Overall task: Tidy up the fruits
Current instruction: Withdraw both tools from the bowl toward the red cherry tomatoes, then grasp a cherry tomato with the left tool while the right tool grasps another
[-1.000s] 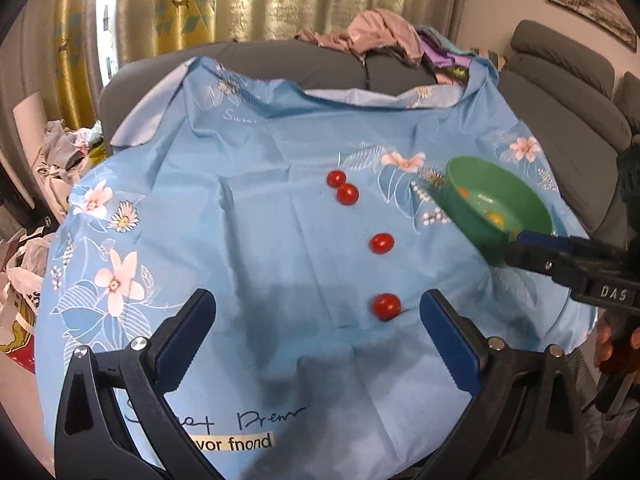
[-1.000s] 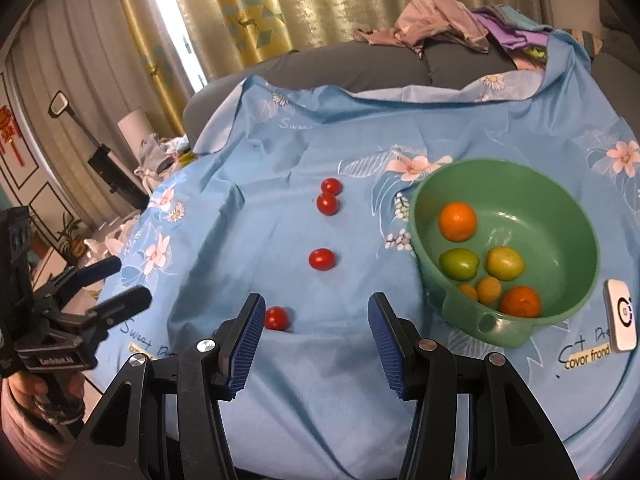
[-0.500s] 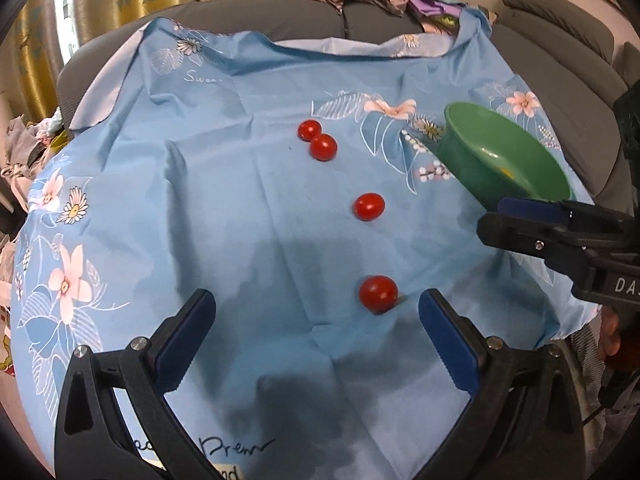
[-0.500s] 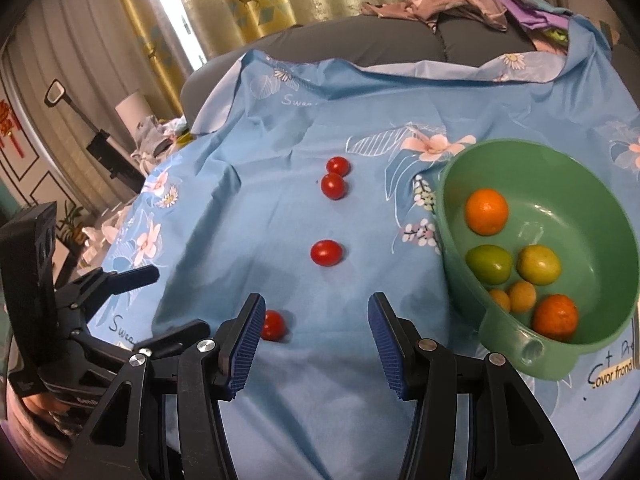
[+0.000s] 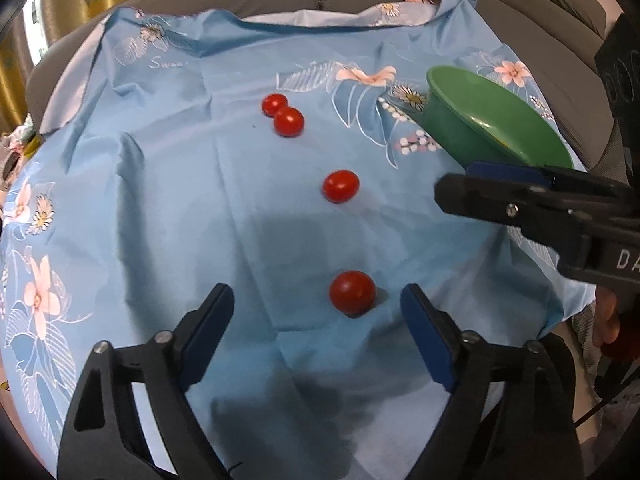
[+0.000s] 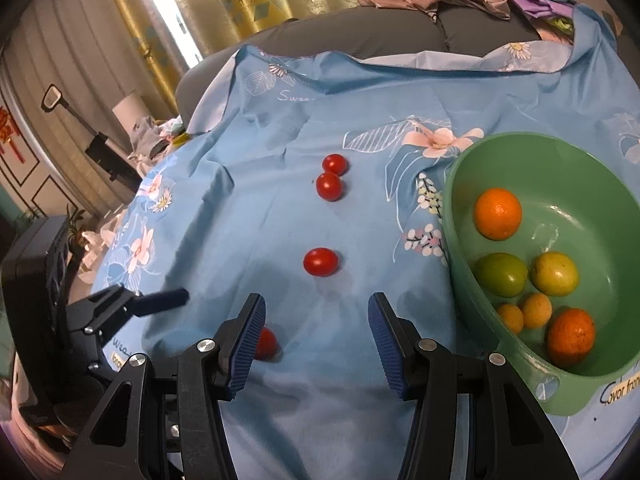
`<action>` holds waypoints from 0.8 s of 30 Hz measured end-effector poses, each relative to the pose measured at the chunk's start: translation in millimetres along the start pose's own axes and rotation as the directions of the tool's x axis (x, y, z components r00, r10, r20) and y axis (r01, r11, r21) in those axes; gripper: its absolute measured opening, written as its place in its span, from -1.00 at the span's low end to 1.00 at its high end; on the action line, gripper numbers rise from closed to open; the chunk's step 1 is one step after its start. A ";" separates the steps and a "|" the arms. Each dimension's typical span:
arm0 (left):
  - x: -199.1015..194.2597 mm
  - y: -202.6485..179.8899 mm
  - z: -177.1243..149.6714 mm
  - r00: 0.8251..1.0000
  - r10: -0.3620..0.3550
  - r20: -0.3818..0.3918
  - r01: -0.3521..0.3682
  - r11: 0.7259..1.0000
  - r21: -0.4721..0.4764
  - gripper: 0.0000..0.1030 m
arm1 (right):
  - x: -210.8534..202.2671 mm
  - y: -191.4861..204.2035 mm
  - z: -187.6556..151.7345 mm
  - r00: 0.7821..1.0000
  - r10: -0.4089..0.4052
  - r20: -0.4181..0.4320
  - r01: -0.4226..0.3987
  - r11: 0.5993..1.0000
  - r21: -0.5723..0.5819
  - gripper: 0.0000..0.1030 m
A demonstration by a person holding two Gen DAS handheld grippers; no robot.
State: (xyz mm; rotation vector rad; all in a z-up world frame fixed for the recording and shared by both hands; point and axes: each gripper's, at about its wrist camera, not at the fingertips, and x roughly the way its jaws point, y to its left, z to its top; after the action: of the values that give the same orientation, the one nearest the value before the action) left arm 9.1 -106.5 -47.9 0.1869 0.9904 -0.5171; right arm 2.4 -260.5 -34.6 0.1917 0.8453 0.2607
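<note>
Because the nearest tomato (image 5: 352,293) is round and sits loose on a slack, creased cloth (image 5: 168,200), the likeliest failure I judge is that it rolls away if one pad touches it before the other. In the left wrist view it lies low and centre, between the widely spread pads of the left tool (image 5: 317,307) but closer to the right-hand pad, and the tool holds nothing. An uneven closure could nudge the fruit toward the lower edge of the frame, where the cloth appears to fall off the table.

A second risk is pinching cloth along with the fruit, which could drag the fabric and disturb the middle tomato (image 5: 341,186) and the touching pair of tomatoes (image 5: 282,114) in the upper centre. Too hard a squeeze could also split the soft skin.

The right tool (image 6: 316,322) is likewise wide open and empty; in its own view the near tomato is partly hidden behind its left-hand pad. It hangs close to the left tool, between it and the green bowl (image 6: 460,216) at the right of the frame, which already holds oranges (image 6: 498,213) and green and yellow fruit, so the two tools could collide.
</note>
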 end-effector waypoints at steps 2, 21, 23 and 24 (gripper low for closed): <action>3.0 -2.0 -0.8 1.000 -0.014 -0.013 0.014 1.000 0.007 0.44 | 1.5 -1.1 -0.3 1.000 0.005 -0.001 -0.005 1.000 0.002 0.05; 27.2 -10.5 7.0 0.995 -0.050 -0.090 0.055 0.997 0.053 -0.46 | 16.5 -4.1 6.1 1.000 0.028 -0.012 -0.028 0.999 -0.017 0.05; 28.2 -7.3 6.6 0.994 -0.060 -0.093 0.064 0.997 0.044 -0.46 | 19.7 -1.3 8.6 1.000 0.028 -0.013 -0.028 0.999 -0.029 0.05; 28.7 -5.0 6.4 0.994 -0.064 -0.094 0.068 0.997 0.036 -0.46 | 22.9 0.5 10.3 1.000 0.025 -0.019 -0.026 0.999 -0.035 0.05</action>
State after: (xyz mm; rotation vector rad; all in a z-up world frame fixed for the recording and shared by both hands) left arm 24.0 -122.8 -68.0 0.2151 1.0798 -0.5929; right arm 24.7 -253.8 -44.1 0.1672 0.8560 0.3017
